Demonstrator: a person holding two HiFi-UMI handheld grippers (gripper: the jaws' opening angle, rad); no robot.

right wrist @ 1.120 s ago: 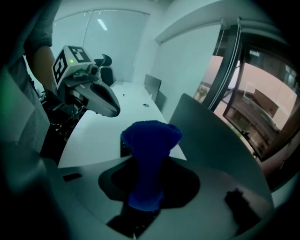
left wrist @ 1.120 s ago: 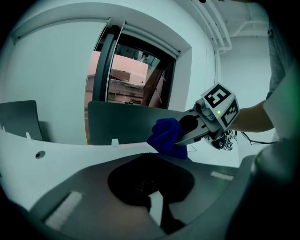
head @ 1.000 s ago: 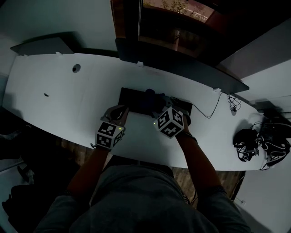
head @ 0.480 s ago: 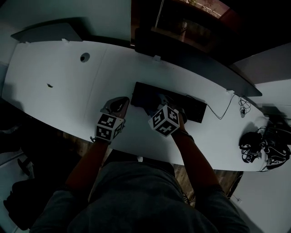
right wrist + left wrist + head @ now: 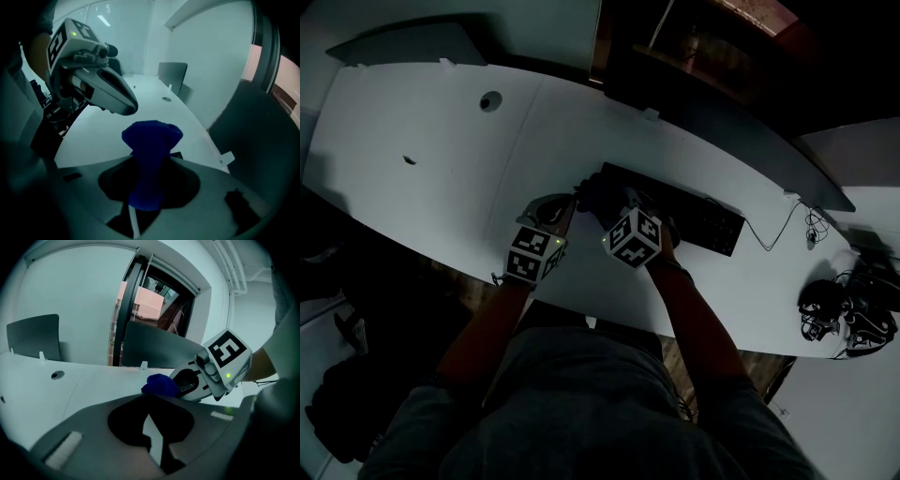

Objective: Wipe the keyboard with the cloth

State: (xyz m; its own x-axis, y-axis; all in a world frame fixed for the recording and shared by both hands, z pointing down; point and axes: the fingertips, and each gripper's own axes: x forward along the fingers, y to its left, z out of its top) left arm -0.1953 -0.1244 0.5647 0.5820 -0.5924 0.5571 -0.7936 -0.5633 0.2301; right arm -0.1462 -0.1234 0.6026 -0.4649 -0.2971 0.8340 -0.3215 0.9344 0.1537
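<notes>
dim view down from the head onto a long white bench (image 5: 422, 141), with a black keyboard (image 5: 689, 217) lying slantwise near its middle and a thin cable (image 5: 769, 234) trailing off the keyboard's right end toward a dark tangle of cords (image 5: 836, 314) at the bench's right edge. right gripper (image 5: 607, 208) over the keyboard's left end, jaws clamped on a blue cloth (image 5: 592, 192) bunched at that same end; whether pressed on the keys or just above them, not clear in the low light. in the right gripper view, cloth pinched upright between the jaws and flaring into a wad past the tips. left gripper (image 5: 549, 212) just beside the keyboard's left end, over bare bench, near the right gripper but apart from it. in the left gripper view, jaws closed together with nothing between them, tips aimed at the cloth just beyond. round hole (image 5: 491, 100) in the bench well off to the left, and a dark panel (image 5: 403, 42) along the far edge
</notes>
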